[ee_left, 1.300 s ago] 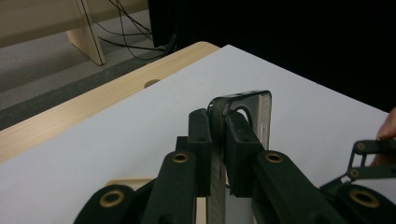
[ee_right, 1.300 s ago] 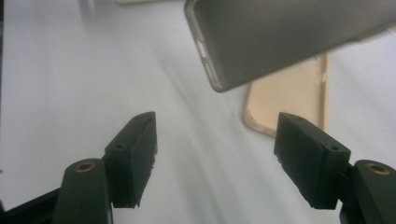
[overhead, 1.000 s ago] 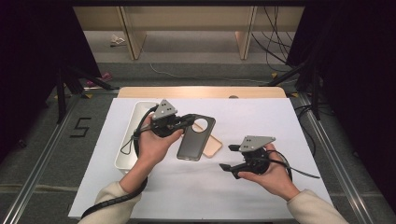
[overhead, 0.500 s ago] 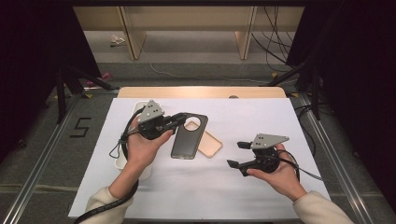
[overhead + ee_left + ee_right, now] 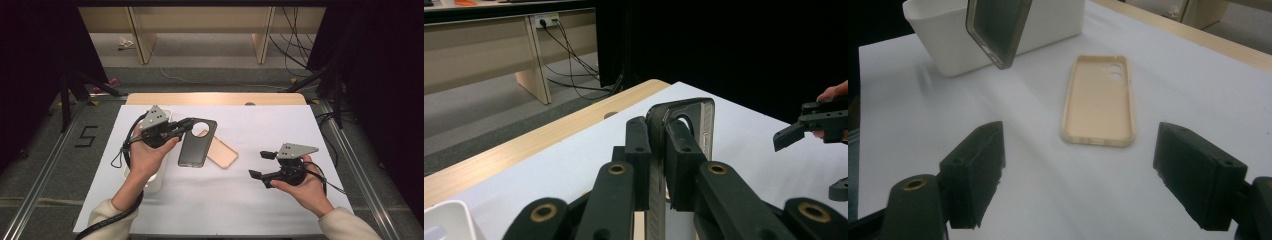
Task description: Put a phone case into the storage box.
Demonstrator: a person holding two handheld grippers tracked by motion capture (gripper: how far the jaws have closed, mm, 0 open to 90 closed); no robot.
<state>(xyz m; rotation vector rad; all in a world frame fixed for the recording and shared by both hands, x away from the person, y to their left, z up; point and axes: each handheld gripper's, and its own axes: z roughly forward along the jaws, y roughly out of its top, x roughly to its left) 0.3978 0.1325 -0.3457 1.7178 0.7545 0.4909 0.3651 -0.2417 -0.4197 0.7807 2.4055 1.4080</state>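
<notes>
A dark grey phone case point(image 5: 195, 147) hangs over the white table, and my left gripper point(image 5: 186, 125) is shut on its top edge beside the round camera hole. The left gripper view has that edge point(image 5: 701, 120) pinched between the pads of the left gripper point(image 5: 658, 145). A tan phone case point(image 5: 222, 154) lies flat, open side up, partly under the dark one. My right gripper point(image 5: 260, 164) hovers to the right of it. Its jaws have just been opening and nothing is between them. From the right gripper point(image 5: 1088, 165), the tan case point(image 5: 1098, 102) lies ahead and the dark case point(image 5: 998, 27) hangs beyond.
A white bin point(image 5: 155, 180) stands at the table's left, under my left forearm, and its wall point(image 5: 1048, 20) faces the right gripper. The wooden table edge point(image 5: 215, 98) runs along the back. My right gripper's jaws point(image 5: 819, 125) are at the right edge of the left gripper view.
My left hand has carried the dark case a little to the left, toward the bin. The right hand has drifted right, away from the tan case, with its jaws slightly wider.
</notes>
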